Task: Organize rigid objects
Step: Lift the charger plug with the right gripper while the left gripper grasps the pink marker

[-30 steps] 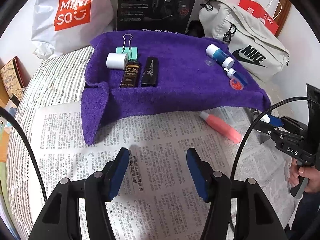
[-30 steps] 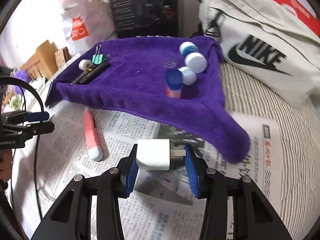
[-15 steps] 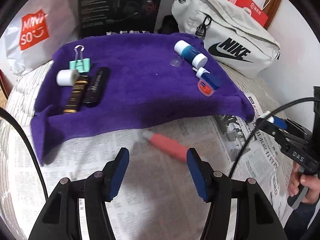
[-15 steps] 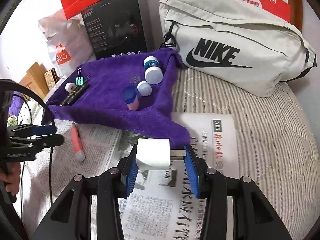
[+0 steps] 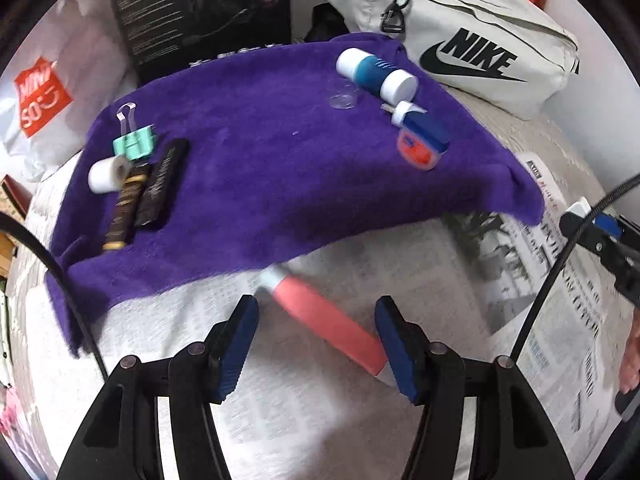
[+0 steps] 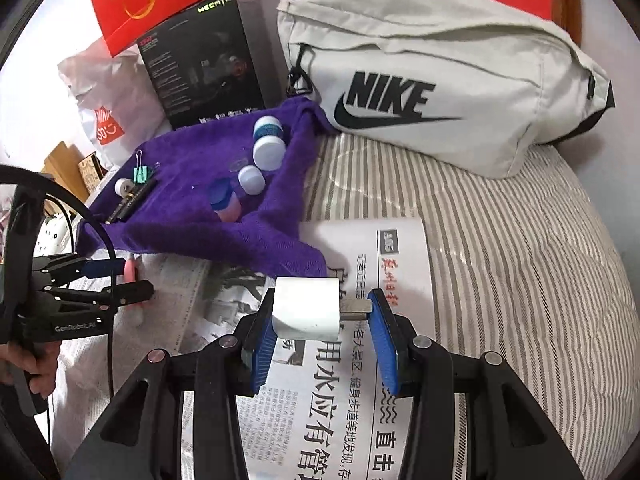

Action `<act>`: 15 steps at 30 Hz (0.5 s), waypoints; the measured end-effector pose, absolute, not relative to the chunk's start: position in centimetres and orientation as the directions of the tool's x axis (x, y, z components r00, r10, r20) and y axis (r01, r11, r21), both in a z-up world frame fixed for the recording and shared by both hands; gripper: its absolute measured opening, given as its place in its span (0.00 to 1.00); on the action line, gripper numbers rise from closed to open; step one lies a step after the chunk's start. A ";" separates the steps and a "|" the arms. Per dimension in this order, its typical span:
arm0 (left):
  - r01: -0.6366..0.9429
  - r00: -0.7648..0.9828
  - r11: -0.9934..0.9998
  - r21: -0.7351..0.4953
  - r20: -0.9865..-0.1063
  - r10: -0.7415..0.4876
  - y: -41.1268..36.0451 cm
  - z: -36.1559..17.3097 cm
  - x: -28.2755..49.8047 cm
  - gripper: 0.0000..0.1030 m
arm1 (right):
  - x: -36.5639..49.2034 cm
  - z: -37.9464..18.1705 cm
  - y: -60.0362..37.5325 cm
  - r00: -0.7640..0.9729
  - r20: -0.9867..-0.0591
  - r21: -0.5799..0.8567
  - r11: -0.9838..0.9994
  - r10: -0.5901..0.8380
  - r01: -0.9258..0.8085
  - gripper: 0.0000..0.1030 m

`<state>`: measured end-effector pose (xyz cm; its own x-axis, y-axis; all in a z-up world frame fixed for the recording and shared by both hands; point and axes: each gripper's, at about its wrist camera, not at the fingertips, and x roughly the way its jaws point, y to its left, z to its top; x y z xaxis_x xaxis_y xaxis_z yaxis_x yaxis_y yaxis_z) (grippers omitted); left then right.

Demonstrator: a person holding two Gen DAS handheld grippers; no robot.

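On the newspaper lies a pink tube [image 5: 340,334], slantwise between the blue pads of my left gripper [image 5: 316,312]. Its jaws are opening and the pads do not press on the tube. My right gripper [image 6: 322,304] is shut on a white charger plug [image 6: 306,312], held above the newspaper. Seen from the right wrist, the left gripper [image 6: 128,278] straddles the pink tube [image 6: 130,270]. On the purple towel [image 5: 280,168] lie a green binder clip [image 5: 134,142], a white roll [image 5: 106,174], two dark tubes [image 5: 128,208], a blue-and-white bottle [image 5: 376,72] and a blue-capped jar [image 5: 422,144].
A white Nike bag [image 6: 440,80] rests at the back right, with a black box [image 6: 204,60] and a Miniso bag [image 5: 40,100] behind the towel. Newspaper [image 6: 340,420] covers the striped bedding [image 6: 520,280]. The left gripper's cable [image 5: 60,280] crosses the towel's left edge.
My left gripper has moved right across the newspaper, and the pink tube now lies between its fingers. The right gripper has drawn back from the towel, still holding the charger.
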<state>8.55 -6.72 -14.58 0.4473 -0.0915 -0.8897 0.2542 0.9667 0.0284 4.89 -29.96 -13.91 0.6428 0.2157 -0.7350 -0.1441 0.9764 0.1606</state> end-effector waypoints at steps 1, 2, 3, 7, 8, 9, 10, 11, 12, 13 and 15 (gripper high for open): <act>0.248 0.447 0.968 0.031 -0.890 -0.086 -6.2 -14.5 8.3 0.58 | 4.8 -14.0 -29.9 0.644 -0.733 0.164 0.976 0.219 -0.145 0.42; 0.239 0.447 0.971 0.030 -0.891 -0.083 -5.5 -14.5 8.1 0.58 | 4.8 -14.0 -29.8 0.640 -0.735 0.166 0.975 0.224 -0.151 0.42; 0.229 0.449 0.973 0.030 -0.890 -0.078 -4.6 -14.5 7.8 0.58 | 4.7 -14.1 -29.6 0.638 -0.736 0.168 0.973 0.229 -0.156 0.42; 0.204 0.468 0.979 0.025 -0.880 -0.075 -2.6 -14.5 7.5 0.56 | 4.7 -14.2 -28.7 0.636 -0.729 0.187 0.968 0.253 -0.170 0.42; 0.212 0.473 0.977 0.020 -0.877 -0.085 -2.4 -14.5 7.6 0.55 | 4.7 -14.2 -28.4 0.635 -0.729 0.187 0.966 0.257 -0.176 0.42; 0.226 0.480 0.974 0.023 -0.873 -0.090 -2.6 -14.5 7.6 0.55 | 4.7 -14.3 -28.0 0.629 -0.733 0.184 0.965 0.260 -0.185 0.42; 0.249 0.490 0.968 0.039 -0.867 -0.091 -3.0 -14.6 7.6 0.55 | 4.8 -14.4 -27.6 0.620 -0.739 0.180 0.964 0.264 -0.196 0.42; 0.262 0.499 0.964 0.047 -0.862 -0.094 -3.1 -14.6 7.6 0.52 | 4.7 -14.4 -27.3 0.618 -0.740 0.176 0.963 0.265 -0.203 0.42; 0.278 0.501 0.960 0.043 -0.859 -0.107 -3.3 -14.6 7.5 0.41 | 4.7 -14.4 -27.1 0.618 -0.740 0.173 0.963 0.266 -0.207 0.42; 0.296 0.501 0.955 0.027 -0.855 -0.132 -3.4 -14.5 7.5 0.32 | 4.6 -14.4 -26.9 0.615 -0.741 0.173 0.962 0.269 -0.213 0.42; 0.328 0.506 0.944 0.029 -0.849 -0.150 -3.8 -14.4 7.2 0.16 | 4.6 -14.5 -26.7 0.616 -0.741 0.172 0.962 0.268 -0.211 0.42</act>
